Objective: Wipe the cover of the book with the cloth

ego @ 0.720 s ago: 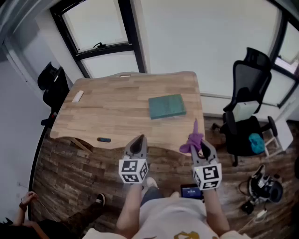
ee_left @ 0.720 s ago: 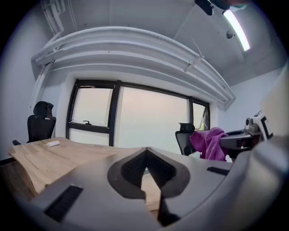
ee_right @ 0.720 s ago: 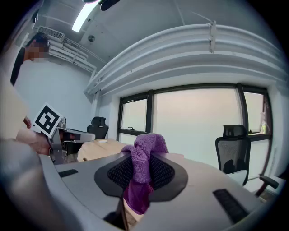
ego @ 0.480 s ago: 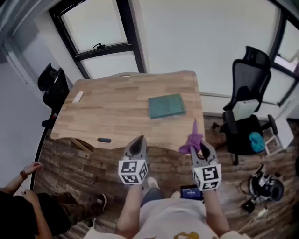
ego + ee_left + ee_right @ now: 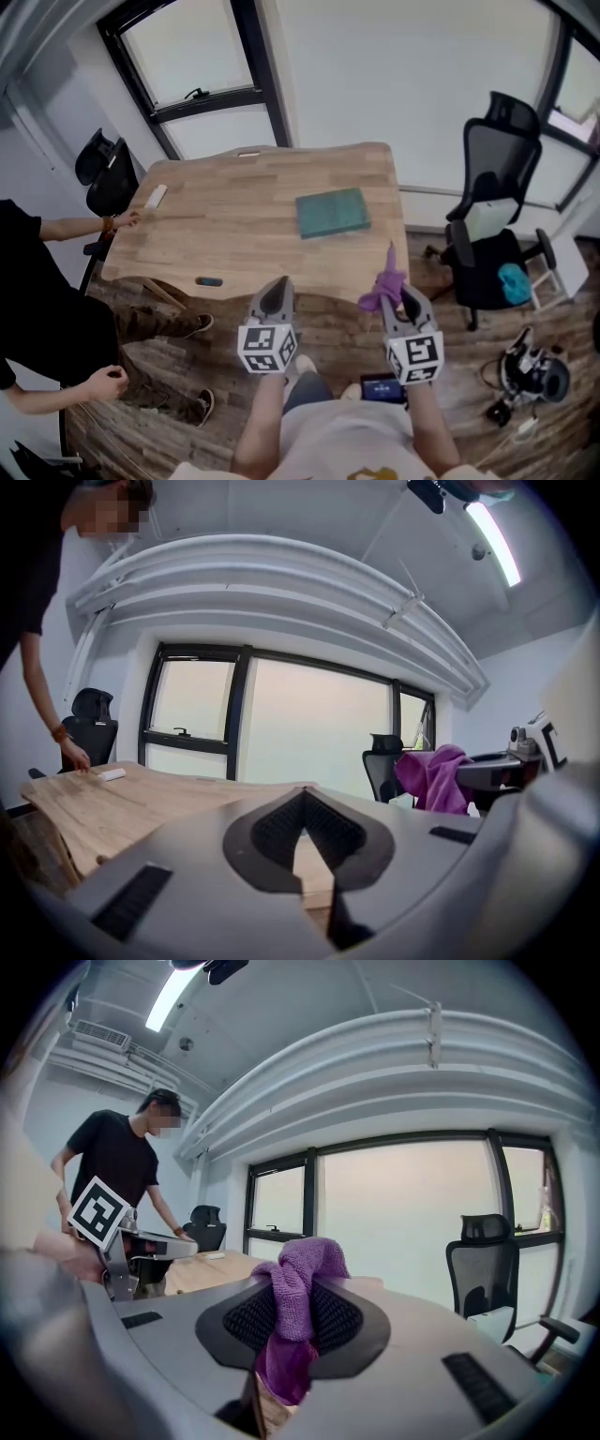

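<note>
Head view, starting at the left: a second person [image 5: 47,309] in a dark top stands by the left edge of the table [image 5: 234,234], one hand [image 5: 124,221] resting on that edge. Near that hand, at the far left corner, lies a small white object [image 5: 156,195]. A small dark object [image 5: 208,280] lies close to the front edge, left of the middle.

My left gripper [image 5: 278,284] is held at the front edge, about halfway along it. In the left gripper view its jaws meet at the tips with nothing between them [image 5: 302,795], so it is closed and empty.

The book [image 5: 332,213], with its green cover, lies flat right of the table's middle, nearer the right edge than the left. It is well apart from both of my grippers, and nothing touches it.

My right gripper [image 5: 401,298] is held by the front right corner. It is clamped on the purple cloth [image 5: 384,281]. In the right gripper view the cloth [image 5: 298,1283] bunches up above the jaw tips and hangs down between the pads.

A black office chair [image 5: 497,206] stands on the wooden floor beyond the right edge.
</note>
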`<state>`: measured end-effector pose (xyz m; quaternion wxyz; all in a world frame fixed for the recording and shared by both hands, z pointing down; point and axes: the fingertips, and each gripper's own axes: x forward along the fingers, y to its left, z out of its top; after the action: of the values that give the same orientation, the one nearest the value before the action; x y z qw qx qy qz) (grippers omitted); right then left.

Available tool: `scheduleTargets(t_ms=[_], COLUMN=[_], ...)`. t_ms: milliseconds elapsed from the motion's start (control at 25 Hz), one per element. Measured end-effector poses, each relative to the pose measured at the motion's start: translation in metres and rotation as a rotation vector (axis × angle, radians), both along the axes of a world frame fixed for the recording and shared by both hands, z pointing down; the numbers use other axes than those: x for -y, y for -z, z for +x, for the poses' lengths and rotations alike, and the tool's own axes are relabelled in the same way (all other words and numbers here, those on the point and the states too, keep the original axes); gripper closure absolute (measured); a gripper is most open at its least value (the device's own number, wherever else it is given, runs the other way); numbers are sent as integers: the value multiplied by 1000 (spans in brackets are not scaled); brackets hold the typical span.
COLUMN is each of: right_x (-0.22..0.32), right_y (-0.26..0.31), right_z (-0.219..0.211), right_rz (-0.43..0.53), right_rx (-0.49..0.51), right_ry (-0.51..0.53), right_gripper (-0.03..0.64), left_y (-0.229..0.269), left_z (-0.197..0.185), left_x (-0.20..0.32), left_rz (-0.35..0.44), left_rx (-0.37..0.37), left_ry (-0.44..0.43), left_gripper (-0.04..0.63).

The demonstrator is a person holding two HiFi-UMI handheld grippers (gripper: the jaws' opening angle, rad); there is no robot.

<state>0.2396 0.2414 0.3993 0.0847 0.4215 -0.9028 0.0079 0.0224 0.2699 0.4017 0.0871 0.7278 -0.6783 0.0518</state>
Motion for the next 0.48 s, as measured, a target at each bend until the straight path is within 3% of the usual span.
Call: scheduleTargets(t_ms=[480], right_x=[33], right_y=[-15], right_z=[-21], right_rz=[-33], right_rx=[-32], right_ry=[-1], right_gripper=[540], left_y=[-16], left_z=[-24], left_x=[31], left_rz=[-13], left_rx=[-17], left_ry=[5], left_gripper=[594])
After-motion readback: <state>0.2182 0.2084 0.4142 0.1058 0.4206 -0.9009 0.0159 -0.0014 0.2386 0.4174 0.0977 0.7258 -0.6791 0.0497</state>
